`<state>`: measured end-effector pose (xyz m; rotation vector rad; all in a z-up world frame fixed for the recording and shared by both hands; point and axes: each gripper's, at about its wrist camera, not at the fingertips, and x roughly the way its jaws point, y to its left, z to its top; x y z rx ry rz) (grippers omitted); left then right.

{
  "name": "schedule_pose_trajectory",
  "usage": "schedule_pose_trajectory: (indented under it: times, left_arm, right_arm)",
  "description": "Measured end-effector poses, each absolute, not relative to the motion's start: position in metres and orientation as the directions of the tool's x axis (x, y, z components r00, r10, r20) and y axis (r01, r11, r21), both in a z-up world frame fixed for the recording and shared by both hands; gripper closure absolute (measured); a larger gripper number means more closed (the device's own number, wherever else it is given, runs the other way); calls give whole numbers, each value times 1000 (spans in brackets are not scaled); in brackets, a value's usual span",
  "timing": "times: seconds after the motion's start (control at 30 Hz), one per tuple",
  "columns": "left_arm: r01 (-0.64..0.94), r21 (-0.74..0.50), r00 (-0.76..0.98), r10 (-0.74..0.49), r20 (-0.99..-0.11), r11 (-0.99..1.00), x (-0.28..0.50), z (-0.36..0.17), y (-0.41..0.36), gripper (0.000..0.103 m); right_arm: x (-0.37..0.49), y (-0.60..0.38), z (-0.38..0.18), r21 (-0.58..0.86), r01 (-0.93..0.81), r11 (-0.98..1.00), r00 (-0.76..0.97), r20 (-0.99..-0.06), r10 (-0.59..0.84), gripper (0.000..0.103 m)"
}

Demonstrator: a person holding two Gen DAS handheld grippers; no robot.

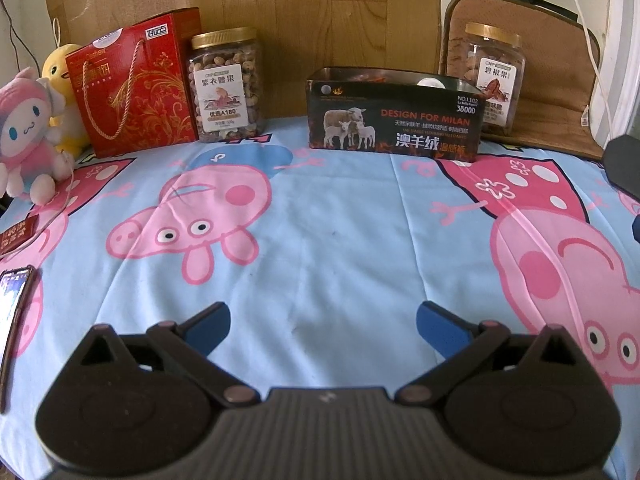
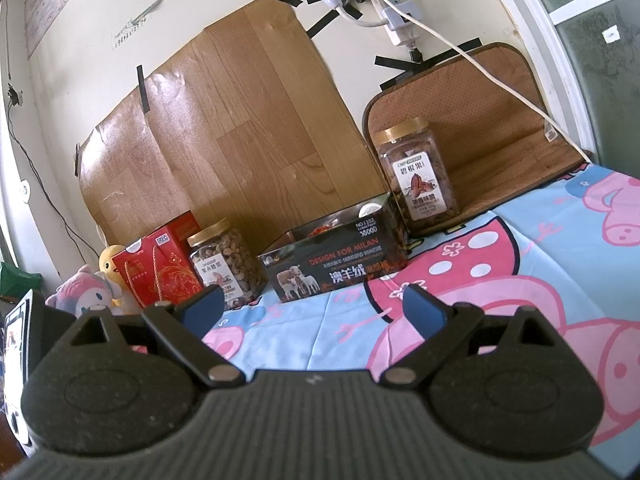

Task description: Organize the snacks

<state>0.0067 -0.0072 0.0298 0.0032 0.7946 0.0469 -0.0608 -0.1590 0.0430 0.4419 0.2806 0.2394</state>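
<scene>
An open black box (image 1: 394, 120) (image 2: 332, 260) printed with sheep stands at the back of the cartoon-pig cloth, some small items inside it. A jar of nuts (image 1: 226, 86) (image 2: 226, 268) with a gold lid stands left of it, beside a red gift box (image 1: 138, 88) (image 2: 158, 270). A second gold-lidded jar (image 1: 494, 80) (image 2: 418, 180) stands behind the box's right end. My left gripper (image 1: 323, 330) hovers open over the near cloth, nothing between its fingers. My right gripper (image 2: 314, 310) is open too, raised and well short of the box.
Plush toys (image 1: 28, 140) (image 2: 92, 290) sit at the far left. A phone (image 1: 14, 308) and a small red packet (image 1: 16, 236) lie at the left edge. A brown cushion (image 1: 552, 80) leans on the wall at right; a cable (image 2: 480, 68) hangs over it.
</scene>
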Motion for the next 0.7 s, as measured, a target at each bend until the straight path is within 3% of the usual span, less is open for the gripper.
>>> schedule_pose_trajectory:
  times: [0.7]
  left_arm:
    - [-29, 21, 696, 35, -717, 999, 8, 31, -8, 0]
  right_arm:
    - [-60, -158, 43, 449, -166, 878, 933, -217, 287, 5]
